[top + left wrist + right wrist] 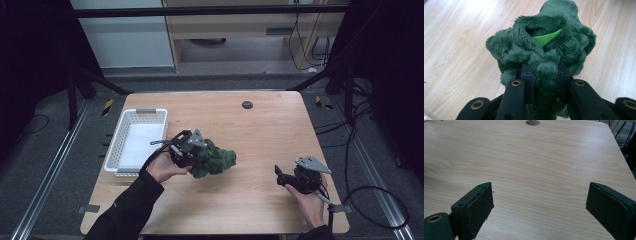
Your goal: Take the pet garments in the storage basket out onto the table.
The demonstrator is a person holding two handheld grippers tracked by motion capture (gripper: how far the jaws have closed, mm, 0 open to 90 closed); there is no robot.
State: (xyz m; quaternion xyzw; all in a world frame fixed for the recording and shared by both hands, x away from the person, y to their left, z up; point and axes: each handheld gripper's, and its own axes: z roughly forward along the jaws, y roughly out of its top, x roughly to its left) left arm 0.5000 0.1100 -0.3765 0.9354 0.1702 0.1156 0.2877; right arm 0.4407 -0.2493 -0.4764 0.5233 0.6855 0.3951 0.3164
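Left gripper (545, 75) clamped on a dark green plush toy (541, 50) near table (260, 130) centre; its form is hard to make out, with a bright green flap (546, 38) half buried in the pile. Right gripper (539, 207), toward 4 o'clock, jaws wide apart over bare wood. White basket (135, 142) at 9 o'clock.

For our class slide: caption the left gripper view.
Left gripper shut on a dark green plush toy above the light wooden table.

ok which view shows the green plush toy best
The left gripper view: the green plush toy sits close up, pinched between the jaws. The high view shows it small beside the left gripper.
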